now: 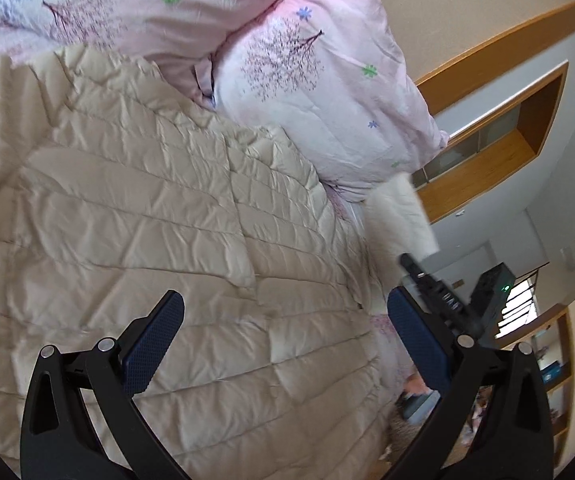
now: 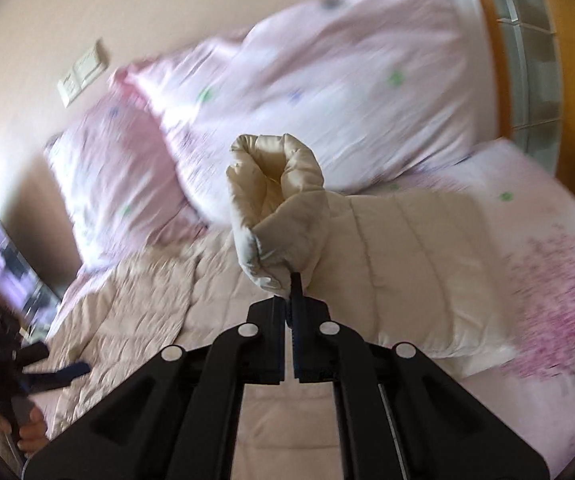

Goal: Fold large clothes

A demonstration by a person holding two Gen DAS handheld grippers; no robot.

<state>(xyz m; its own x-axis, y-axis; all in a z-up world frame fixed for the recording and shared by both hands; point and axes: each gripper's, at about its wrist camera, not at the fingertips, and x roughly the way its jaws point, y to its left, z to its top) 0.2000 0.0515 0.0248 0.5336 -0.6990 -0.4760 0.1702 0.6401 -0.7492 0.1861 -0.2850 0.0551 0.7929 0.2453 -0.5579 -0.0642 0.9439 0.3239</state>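
A large beige quilted down coat (image 1: pixel 147 208) lies spread on the bed. My left gripper (image 1: pixel 283 320) is open and empty, hovering just above the coat's body. My right gripper (image 2: pixel 289 292) is shut on the coat's sleeve (image 2: pixel 283 208) near its cuff and holds it lifted above the coat (image 2: pixel 147 304); the cuff bunches up above the fingertips. The right gripper also shows in the left wrist view (image 1: pixel 439 296) at the right, with pale fabric above it. The left gripper shows at the lower left of the right wrist view (image 2: pixel 43 372), open.
Two pink floral pillows (image 1: pixel 327 92) (image 2: pixel 327 88) lean at the head of the bed. A pink floral sheet (image 2: pixel 547 280) covers the mattress. A wooden headboard shelf (image 1: pixel 507 136) is at the right. A wall switch plate (image 2: pixel 83 72) and a dark screen (image 2: pixel 7 260) are at the left.
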